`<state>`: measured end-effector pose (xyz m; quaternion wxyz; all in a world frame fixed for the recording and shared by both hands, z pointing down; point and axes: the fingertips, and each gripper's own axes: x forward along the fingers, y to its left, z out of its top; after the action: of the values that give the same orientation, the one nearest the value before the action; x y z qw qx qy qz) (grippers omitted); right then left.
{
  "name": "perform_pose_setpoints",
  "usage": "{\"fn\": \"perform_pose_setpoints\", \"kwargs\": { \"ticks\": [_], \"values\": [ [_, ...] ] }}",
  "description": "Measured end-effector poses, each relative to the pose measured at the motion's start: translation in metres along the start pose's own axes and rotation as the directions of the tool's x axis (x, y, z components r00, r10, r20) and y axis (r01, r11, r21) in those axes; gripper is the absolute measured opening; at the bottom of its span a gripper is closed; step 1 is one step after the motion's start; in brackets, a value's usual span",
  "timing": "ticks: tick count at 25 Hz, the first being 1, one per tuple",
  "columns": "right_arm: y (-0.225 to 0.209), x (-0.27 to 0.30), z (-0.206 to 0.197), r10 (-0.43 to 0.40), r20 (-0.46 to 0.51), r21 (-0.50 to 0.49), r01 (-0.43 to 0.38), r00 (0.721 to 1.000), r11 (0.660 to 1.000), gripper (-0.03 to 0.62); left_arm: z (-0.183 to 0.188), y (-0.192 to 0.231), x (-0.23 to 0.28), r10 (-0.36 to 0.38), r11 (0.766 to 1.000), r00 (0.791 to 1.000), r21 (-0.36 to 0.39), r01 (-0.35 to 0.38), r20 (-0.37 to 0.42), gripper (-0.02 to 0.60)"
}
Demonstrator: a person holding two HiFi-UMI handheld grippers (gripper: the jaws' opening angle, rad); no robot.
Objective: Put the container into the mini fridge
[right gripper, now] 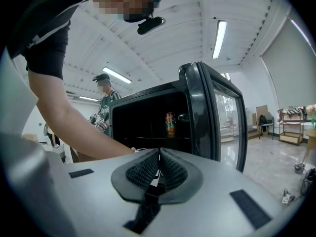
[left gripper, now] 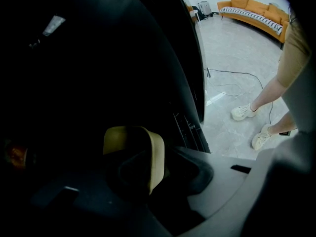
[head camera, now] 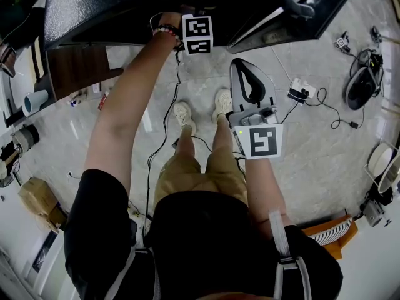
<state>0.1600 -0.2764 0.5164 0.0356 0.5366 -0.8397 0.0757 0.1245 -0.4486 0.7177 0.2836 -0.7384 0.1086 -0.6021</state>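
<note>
Left gripper [left gripper: 144,171] is inside the mini fridge [head camera: 125,5], jaws clamped on the pale yellow container [left gripper: 132,144]. We judge it's in but not yet set down. Still to do: release and withdraw. Right gripper [right gripper: 159,157] hangs outside, jaws closed on nothing. We can't read the label on the can [right gripper: 170,124] on the shelf.

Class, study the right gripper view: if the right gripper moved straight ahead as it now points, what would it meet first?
Probably the open interior of the mini fridge, near the bottle inside, though depth is unclear. The right gripper itself is shut and empty.
</note>
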Motion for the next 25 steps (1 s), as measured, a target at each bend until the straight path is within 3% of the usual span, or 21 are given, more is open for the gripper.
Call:
{"fn": "perform_pose_setpoints", "kwargs": {
  "ticks": [14,25],
  "values": [
    [0.001,-0.006,0.029,0.018,0.026,-0.021,-0.018,0.999,1.0,0.037,0.006,0.008,-0.038,0.024,0.998,1.0,-0.064,-0.023,0.018,0.118],
    [0.003,-0.012,0.054,0.057,0.028,-0.045,-0.055,0.998,0.997,0.037,0.008,0.012,-0.091,0.06,0.984,0.998,-0.168,-0.053,0.037,0.118]
  ]
}}
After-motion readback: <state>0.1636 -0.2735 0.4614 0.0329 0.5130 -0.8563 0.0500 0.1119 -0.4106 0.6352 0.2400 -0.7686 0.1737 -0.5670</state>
